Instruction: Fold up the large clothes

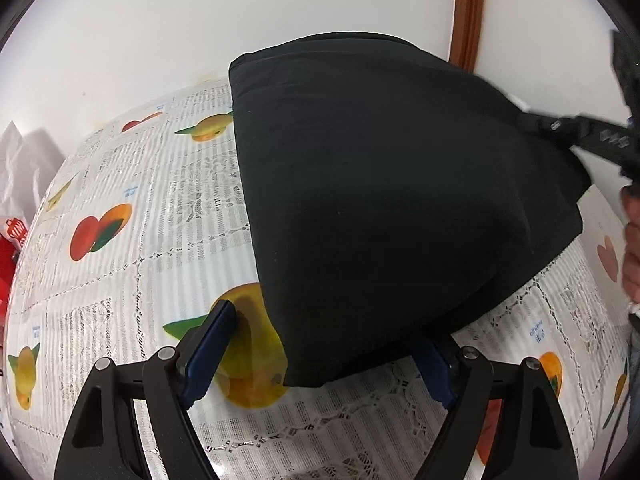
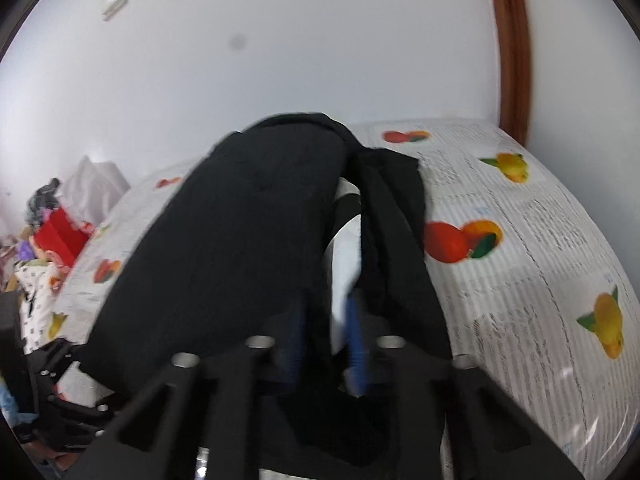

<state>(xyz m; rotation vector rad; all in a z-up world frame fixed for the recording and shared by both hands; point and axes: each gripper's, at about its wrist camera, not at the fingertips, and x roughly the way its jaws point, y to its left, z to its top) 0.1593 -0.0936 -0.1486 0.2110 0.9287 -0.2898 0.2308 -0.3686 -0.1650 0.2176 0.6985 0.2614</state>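
Black garment [image 1: 380, 208] lying on the counter [image 1: 132, 208], over the fruit-print cover, already gathered into a thick, roughly rectangular bundle with a clean folded edge on the side toward the red bag [image 1: 10, 248]. Several folds judged complete. Side of the garment away from the red bag not yet lying flat: being held up off the cover.

Left claw [image 1: 324, 354] standing wide open at the near corner of the garment, one pad resting beside the cloth over the printed lemon, the other partly tucked under the cloth edge. Nothing being pinched there.

Right claw [image 2: 326, 336] closed on the garment: in the right wrist view, dark cloth bunching between the blue pads and draping up and over toward the wall, with a pale lining or inner layer showing in the gap. View blurred, so exact grip point hard to make out. From the left wrist view, right claw seen reaching in at the garment's far side from the red bag.

Remaining, as judged: laying the lifted side down over the bundle, squaring edges, smoothing. Task appearing past the midpoint, not finished.
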